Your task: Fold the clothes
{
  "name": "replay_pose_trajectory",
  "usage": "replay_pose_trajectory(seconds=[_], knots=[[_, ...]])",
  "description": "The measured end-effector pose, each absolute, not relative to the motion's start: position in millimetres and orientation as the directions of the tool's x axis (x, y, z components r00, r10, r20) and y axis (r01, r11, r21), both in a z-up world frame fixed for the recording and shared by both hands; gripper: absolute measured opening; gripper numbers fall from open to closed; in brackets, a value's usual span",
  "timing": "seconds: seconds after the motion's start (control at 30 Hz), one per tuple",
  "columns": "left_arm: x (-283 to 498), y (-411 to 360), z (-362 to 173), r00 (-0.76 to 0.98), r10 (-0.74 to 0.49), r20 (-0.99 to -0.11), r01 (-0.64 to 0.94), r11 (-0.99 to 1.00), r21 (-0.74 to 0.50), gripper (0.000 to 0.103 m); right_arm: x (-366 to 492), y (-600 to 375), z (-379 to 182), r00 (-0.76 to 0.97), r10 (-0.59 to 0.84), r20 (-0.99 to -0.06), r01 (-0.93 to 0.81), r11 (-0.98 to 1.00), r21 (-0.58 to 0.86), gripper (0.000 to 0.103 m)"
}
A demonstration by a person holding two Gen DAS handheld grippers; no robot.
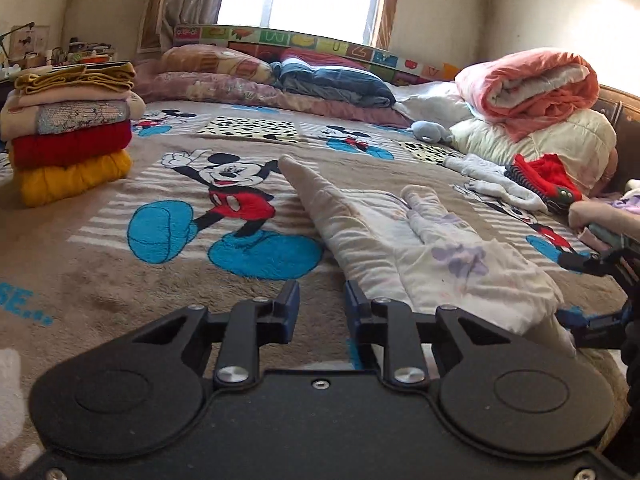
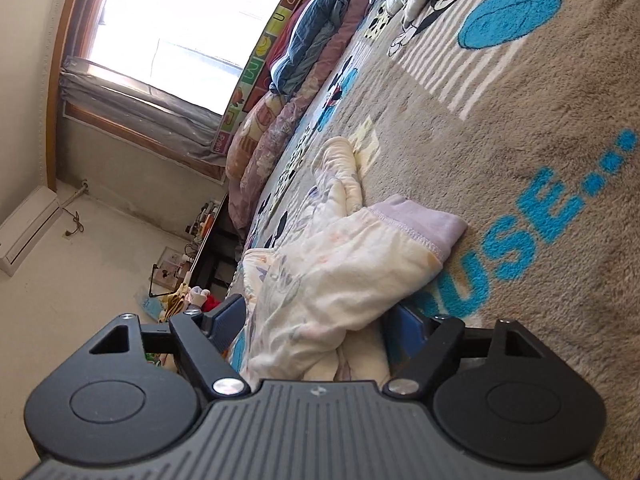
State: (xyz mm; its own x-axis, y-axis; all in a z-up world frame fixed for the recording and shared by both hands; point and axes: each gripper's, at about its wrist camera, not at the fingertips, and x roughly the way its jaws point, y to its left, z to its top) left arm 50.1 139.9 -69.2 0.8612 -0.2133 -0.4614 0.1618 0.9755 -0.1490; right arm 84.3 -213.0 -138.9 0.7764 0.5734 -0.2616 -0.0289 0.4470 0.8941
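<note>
Cream pyjama trousers with a lilac print [image 1: 432,252] lie flat on the Mickey Mouse blanket [image 1: 120,280], legs pointing toward the pillows. My left gripper [image 1: 322,304] hovers just left of the trousers' near end, its jaws a narrow gap apart with only blanket showing between them. In the right wrist view the camera is rolled on its side. There the trousers [image 2: 340,264] bunch between the wide-set fingers of my right gripper [image 2: 316,320], with the lilac waistband [image 2: 416,220] just beyond. A dark gap remains at one finger. The right gripper [image 1: 580,292] also shows at the left view's right edge.
A stack of folded clothes [image 1: 68,132] stands at the bed's left side. Unfolded garments [image 1: 536,180], a rolled pink quilt [image 1: 528,88] and a cream duvet crowd the right. Pillows [image 1: 224,72] line the far end below the window. A hand [image 1: 592,212] holds the right gripper.
</note>
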Motion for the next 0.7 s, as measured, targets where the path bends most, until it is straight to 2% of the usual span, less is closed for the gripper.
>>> replay_pose_trajectory(seconds=[0.07,0.17,0.23,0.5,0.7], knots=[[49.4,131.5,-72.6,0.844,-0.236,-0.481,0.204,0.972,-0.119,0.021,87.8,-210.7,-135.7,0.787,0.560,-0.258,-0.036,0.460,0.887,0.051],[53.2,120.9,-76.8,0.819,-0.264,-0.510,0.249,0.963,-0.100,0.015,95.4,-210.3,-121.3,0.801,0.549,-0.238,-0.074,0.485,0.871,0.033],[56.4,121.4,-74.9,0.817,-0.272,-0.509,0.248,0.962,-0.117,0.015,102.1,-210.3,-107.5,0.805,0.552,-0.216,-0.112,0.499,0.859,0.027],[60.6,144.8,-66.4,0.829,-0.296,-0.474,0.212,0.951,-0.224,0.015,135.0,-220.1,-53.3,0.798,0.583,-0.152,-0.240,0.538,0.808,0.025],[63.3,155.7,-72.3,0.817,-0.278,-0.506,0.171,0.954,-0.247,0.015,138.7,-222.7,-58.7,0.786,0.578,-0.218,-0.190,0.562,0.805,0.027]])
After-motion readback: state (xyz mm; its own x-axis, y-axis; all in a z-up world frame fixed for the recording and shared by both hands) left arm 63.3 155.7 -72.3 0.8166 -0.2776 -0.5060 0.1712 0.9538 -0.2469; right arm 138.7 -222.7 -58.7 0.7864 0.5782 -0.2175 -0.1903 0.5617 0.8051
